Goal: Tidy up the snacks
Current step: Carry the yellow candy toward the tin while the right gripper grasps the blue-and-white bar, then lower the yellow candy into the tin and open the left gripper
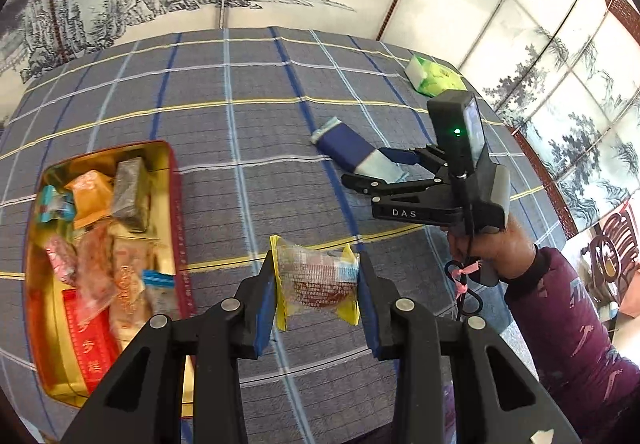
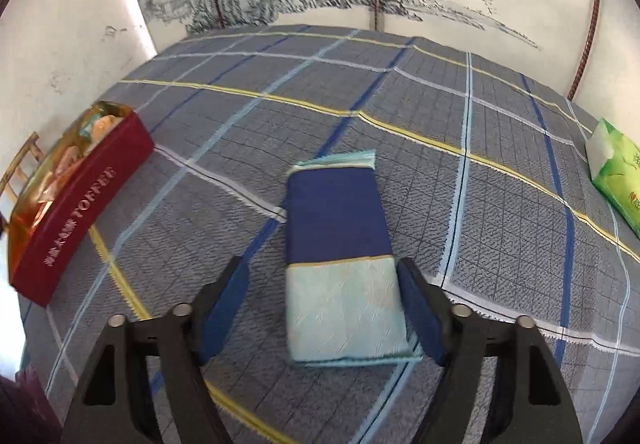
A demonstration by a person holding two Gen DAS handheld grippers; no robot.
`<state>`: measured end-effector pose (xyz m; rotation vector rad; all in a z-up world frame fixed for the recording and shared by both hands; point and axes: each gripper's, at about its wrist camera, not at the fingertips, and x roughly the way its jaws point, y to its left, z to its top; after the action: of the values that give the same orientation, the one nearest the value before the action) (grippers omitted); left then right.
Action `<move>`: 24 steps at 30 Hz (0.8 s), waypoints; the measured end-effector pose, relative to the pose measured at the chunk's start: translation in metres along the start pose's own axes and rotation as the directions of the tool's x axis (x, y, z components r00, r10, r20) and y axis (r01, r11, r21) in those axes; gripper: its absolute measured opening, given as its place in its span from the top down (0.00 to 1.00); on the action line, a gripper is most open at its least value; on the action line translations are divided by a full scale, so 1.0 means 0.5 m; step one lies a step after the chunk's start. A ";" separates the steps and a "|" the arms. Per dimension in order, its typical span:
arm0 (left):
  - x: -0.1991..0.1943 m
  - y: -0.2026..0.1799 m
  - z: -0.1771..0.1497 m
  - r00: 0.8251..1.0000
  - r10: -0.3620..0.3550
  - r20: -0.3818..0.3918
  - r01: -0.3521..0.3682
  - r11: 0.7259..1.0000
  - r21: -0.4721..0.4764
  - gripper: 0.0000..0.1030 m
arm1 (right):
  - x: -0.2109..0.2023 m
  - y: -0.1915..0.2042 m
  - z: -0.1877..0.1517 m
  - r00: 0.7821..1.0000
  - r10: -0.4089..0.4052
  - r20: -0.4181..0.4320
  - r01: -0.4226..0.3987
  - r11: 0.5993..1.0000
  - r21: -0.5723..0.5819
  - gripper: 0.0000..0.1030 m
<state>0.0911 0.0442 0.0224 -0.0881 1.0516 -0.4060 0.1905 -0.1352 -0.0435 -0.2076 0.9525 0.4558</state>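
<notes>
Tin mostly filled with snacks. My left gripper clamps a clear yellow-edged snack packet above the cloth, beside the tin — not yet in. Right gripper open, straddling the blue packet — still to collect.

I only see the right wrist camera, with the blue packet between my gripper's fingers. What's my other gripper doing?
Observer: The left gripper is shut on a clear and yellow snack packet.
Operator: Is it above the red tin yet?
Observer: No. In the left wrist view the packet hangs beside the red tin, over the checked tablecloth.
Operator: What's inside the tin?
Observer: Many wrapped snacks, with an orange packet near its far end and a red one near its close end.
</notes>
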 end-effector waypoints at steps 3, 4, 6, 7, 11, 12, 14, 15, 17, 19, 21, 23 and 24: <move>-0.015 0.016 -0.004 1.000 0.004 0.012 -0.004 1.000 -0.011 0.68 | 0.001 0.002 0.008 0.999 -0.045 -0.010 0.045 0.999 -0.020 0.50; -0.019 0.020 -0.006 1.000 0.008 0.019 -0.007 1.000 -0.017 0.68 | 0.002 0.001 0.008 0.999 -0.051 -0.011 0.051 0.999 -0.018 0.50; -0.029 0.030 -0.012 1.000 0.005 0.028 -0.004 1.000 -0.031 0.68 | 0.003 0.010 0.005 0.997 -0.081 -0.006 0.080 0.996 -0.025 0.51; -0.033 0.036 -0.014 0.999 0.006 0.033 -0.005 0.999 -0.040 0.68 | 0.002 0.017 0.004 0.995 -0.097 -0.005 0.097 0.995 -0.038 0.51; -0.056 0.060 -0.028 0.998 0.030 0.058 -0.026 0.997 -0.067 0.68 | -0.027 0.018 -0.010 0.998 -0.053 0.020 0.053 0.999 -0.005 0.51; -0.064 0.070 -0.032 0.997 0.038 0.064 -0.033 0.997 -0.073 0.68 | -0.051 0.010 -0.020 0.998 -0.034 0.051 0.032 0.999 0.040 0.51; -0.081 0.095 -0.044 0.995 0.070 0.075 -0.063 0.994 -0.093 0.68 | -0.086 -0.003 -0.040 0.995 -0.015 0.102 0.003 0.994 0.110 0.51; -0.087 0.105 -0.049 0.994 0.078 0.076 -0.070 0.992 -0.102 0.68 | -0.104 -0.010 -0.055 0.992 -0.013 0.126 -0.005 0.989 0.148 0.51; -0.102 0.135 -0.062 0.990 0.117 0.079 -0.107 0.987 -0.119 0.68 | -0.129 -0.022 -0.080 0.988 -0.014 0.155 -0.018 0.980 0.198 0.51; -0.113 0.160 -0.075 0.985 0.154 0.078 -0.143 0.981 -0.131 0.67 | -0.143 -0.033 -0.100 0.984 -0.033 0.172 -0.008 0.972 0.234 0.51; -0.119 0.188 -0.090 0.982 0.173 0.070 -0.162 0.976 -0.145 0.67 | -0.151 -0.042 -0.119 0.983 -0.040 0.181 -0.010 0.963 0.270 0.51; -0.120 0.210 -0.105 0.977 0.203 0.065 -0.191 0.968 -0.160 0.67 | -0.154 -0.047 -0.134 0.981 -0.054 0.185 -0.003 0.955 0.297 0.51; -0.119 0.219 -0.112 0.977 0.202 0.063 -0.190 0.967 -0.167 0.67 | -0.154 -0.049 -0.139 0.981 -0.056 0.186 -0.004 0.951 0.310 0.51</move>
<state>0.0482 0.1739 0.0149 -0.1415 1.0025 -0.1365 0.1128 -0.2043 -0.0205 0.1081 0.8168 0.2902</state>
